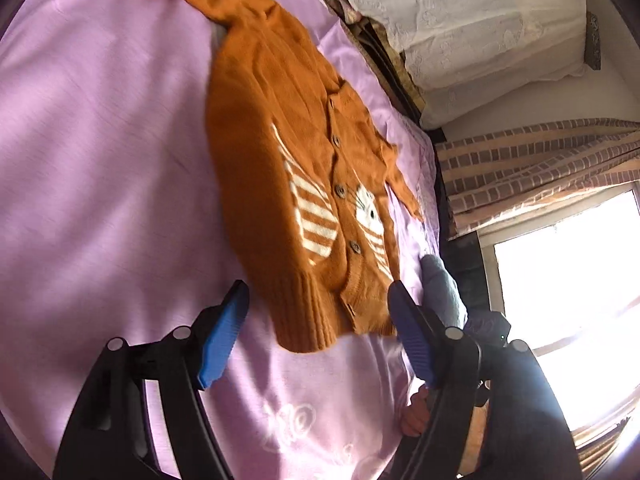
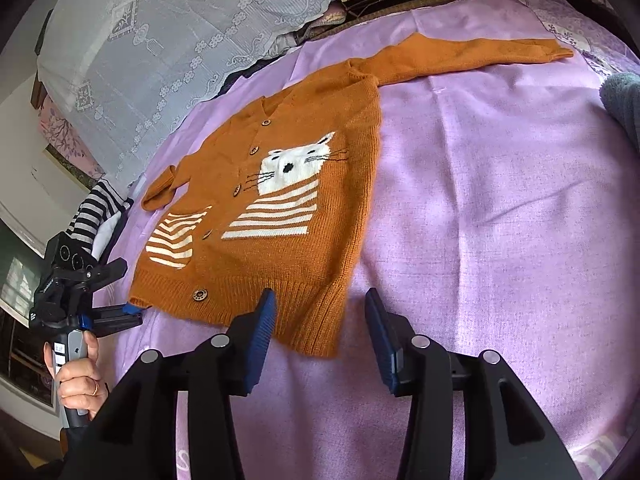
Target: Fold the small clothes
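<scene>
**Orange cat cardigan spread flat, both grippers hovering at its hem**

An orange knit cardigan (image 2: 280, 208) lies face up on a bed covered by a lilac sheet (image 2: 500, 200). It is buttoned, with a white cat face and cream stripes on the front. In the right wrist view it fills the centre of the frame, one sleeve stretched out toward the upper right and the other sleeve short and bent at the left. Its ribbed hem sits at lower centre.

The right gripper (image 2: 320, 320) has its blue-padded fingers apart, with the hem corner lying between them; I cannot tell whether a pad touches the knit. The left gripper (image 1: 316, 320) is also spread wide, framing the hem at the bottom of its view, holding nothing.

A white lace cover (image 2: 180, 40) drapes over bedding in the upper left of the right view. A striped garment (image 2: 94, 216) lies at the left edge, and a grey-blue cloth (image 2: 624, 100) at the right edge.
</scene>
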`<move>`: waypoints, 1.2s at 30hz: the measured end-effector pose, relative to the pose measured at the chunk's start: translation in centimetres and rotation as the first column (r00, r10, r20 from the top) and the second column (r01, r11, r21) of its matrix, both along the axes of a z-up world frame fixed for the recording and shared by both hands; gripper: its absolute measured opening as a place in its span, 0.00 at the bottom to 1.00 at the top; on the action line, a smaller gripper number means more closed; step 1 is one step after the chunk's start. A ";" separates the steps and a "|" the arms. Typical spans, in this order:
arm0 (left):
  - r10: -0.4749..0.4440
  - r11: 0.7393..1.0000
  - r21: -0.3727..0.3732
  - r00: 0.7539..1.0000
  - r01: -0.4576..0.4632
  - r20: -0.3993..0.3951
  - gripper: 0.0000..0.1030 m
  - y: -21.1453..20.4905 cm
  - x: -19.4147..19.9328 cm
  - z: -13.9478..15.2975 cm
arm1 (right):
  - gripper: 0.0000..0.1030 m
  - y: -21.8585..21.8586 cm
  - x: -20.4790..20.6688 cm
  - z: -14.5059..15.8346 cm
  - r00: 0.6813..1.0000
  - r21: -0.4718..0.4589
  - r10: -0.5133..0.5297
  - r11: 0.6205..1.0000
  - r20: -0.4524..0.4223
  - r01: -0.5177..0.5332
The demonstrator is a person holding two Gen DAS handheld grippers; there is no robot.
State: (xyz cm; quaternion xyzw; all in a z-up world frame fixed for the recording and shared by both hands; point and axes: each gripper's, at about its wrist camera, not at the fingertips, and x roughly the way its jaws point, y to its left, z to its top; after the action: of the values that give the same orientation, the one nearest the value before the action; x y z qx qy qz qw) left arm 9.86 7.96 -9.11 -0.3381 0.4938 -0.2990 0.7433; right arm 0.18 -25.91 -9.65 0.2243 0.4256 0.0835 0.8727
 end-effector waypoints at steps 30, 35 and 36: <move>0.016 0.907 0.419 0.998 -0.036 0.053 0.12 2.3 0.1 1.5 | 0.54 0.3 0.9 0.0 1.000 -0.014 0.001 1.000 0.000 -0.001; -0.021 0.925 0.381 0.999 0.008 0.030 0.32 -0.5 2.8 -0.6 | 0.54 0.9 1.7 -0.1 1.000 -0.036 0.004 0.999 -0.013 -0.004; -0.006 0.923 0.384 0.999 -0.009 0.039 0.33 -1.2 3.5 -1.0 | 0.54 1.0 1.9 -0.1 1.000 -0.034 0.002 0.999 -0.016 -0.002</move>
State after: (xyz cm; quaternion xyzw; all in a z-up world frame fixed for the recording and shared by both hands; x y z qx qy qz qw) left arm 13.40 6.81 -10.10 -0.1805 0.5277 -0.2026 0.8050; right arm 2.08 -24.96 -9.77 0.2095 0.4343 0.0752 0.8728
